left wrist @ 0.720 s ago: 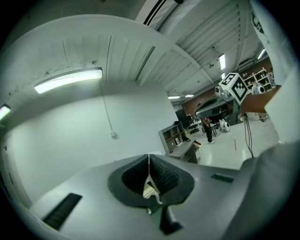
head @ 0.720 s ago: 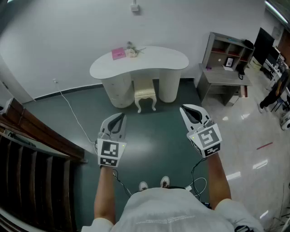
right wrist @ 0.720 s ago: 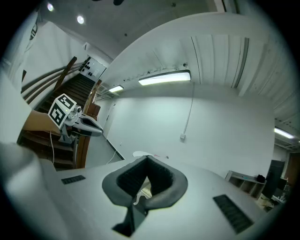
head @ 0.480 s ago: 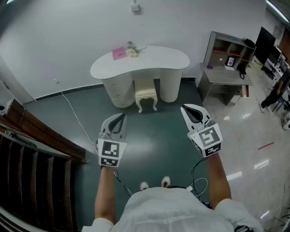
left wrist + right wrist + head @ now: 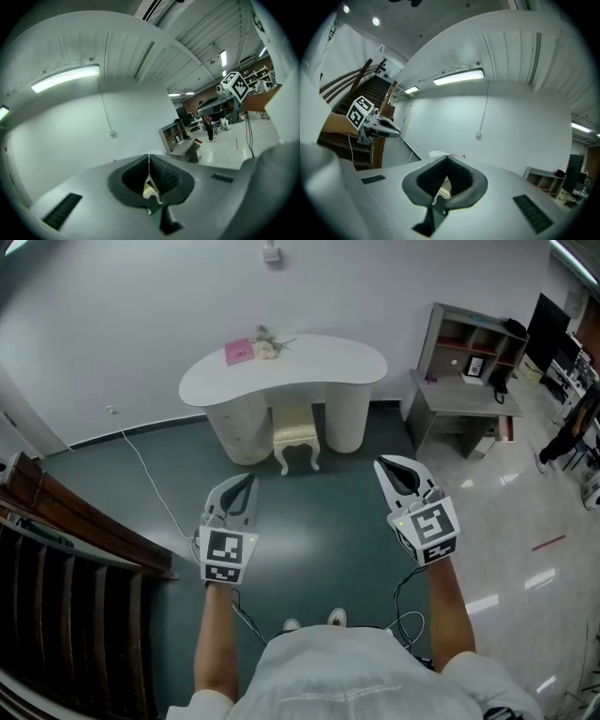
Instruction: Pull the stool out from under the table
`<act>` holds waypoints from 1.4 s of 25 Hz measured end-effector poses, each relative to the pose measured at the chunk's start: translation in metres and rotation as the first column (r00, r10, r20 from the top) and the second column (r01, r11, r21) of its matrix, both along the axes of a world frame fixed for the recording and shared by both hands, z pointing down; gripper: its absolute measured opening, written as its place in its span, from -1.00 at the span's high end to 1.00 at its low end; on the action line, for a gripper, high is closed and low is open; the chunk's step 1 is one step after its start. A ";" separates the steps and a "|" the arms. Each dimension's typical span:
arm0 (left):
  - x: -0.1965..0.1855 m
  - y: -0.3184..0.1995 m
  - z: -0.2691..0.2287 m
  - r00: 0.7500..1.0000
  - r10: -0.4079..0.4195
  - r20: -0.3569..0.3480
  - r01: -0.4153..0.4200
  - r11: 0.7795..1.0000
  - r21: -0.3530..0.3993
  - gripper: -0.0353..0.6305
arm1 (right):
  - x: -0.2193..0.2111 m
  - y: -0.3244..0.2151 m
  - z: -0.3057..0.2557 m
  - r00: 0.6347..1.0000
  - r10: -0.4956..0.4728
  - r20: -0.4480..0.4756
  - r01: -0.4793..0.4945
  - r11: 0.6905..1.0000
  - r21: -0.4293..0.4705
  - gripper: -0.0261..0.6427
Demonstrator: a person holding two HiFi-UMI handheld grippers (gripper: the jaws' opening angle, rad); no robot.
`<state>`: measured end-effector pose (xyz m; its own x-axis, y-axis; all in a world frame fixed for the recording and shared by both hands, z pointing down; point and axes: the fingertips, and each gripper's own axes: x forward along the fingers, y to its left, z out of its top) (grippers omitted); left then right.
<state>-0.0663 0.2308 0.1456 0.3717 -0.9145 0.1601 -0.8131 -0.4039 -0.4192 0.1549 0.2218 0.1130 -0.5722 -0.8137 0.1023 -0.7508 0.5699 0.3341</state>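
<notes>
The stool stands on the floor, half tucked under the worktop's front edge. The left tool and right tool hover well short of it, both closed and empty.

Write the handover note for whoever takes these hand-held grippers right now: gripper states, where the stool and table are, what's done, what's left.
Grippers: the left hand-held gripper has its jaws shut and holds nothing. The right hand-held gripper is the same. Both are held in the air in front of the person, well short of the stool.
Things: the cream stool is tucked partway under the white table, between its two pedestals. The table stands against the wall.
Done: nothing yet; the stool is untouched.
Left: walk up, open a gripper, grip the stool and pull it out onto the green floor.
</notes>
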 end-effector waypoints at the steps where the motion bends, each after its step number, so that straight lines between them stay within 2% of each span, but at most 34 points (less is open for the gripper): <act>1: 0.004 -0.002 0.001 1.000 -0.003 -0.001 0.003 1.000 -0.001 0.84 | 0.005 -0.003 0.002 1.000 -0.002 -0.001 0.002 1.000 -0.004 0.88; 8: 0.028 -0.015 0.015 1.000 -0.026 0.008 0.027 0.999 -0.028 0.84 | 0.023 -0.024 0.021 0.998 -0.055 -0.028 0.054 0.998 -0.033 0.88; 18: 0.023 -0.073 0.028 0.999 -0.043 0.028 0.044 0.998 -0.040 0.84 | 0.014 -0.085 0.040 0.995 -0.086 -0.057 0.083 0.995 -0.055 0.88; 25: 0.003 -0.162 0.041 1.000 -0.019 0.002 0.019 1.000 -0.017 0.84 | -0.005 -0.175 0.049 0.994 -0.069 -0.083 0.064 0.996 -0.060 0.88; 31: -0.027 -0.262 0.051 1.000 -0.021 0.005 0.021 0.997 -0.078 0.84 | -0.033 -0.275 0.057 0.994 -0.056 -0.089 0.047 0.994 -0.100 0.88; 35: -0.051 -0.328 0.055 1.000 -0.015 -0.009 0.015 0.996 -0.087 0.84 | -0.058 -0.343 0.061 0.995 -0.048 -0.086 0.037 0.992 -0.120 0.88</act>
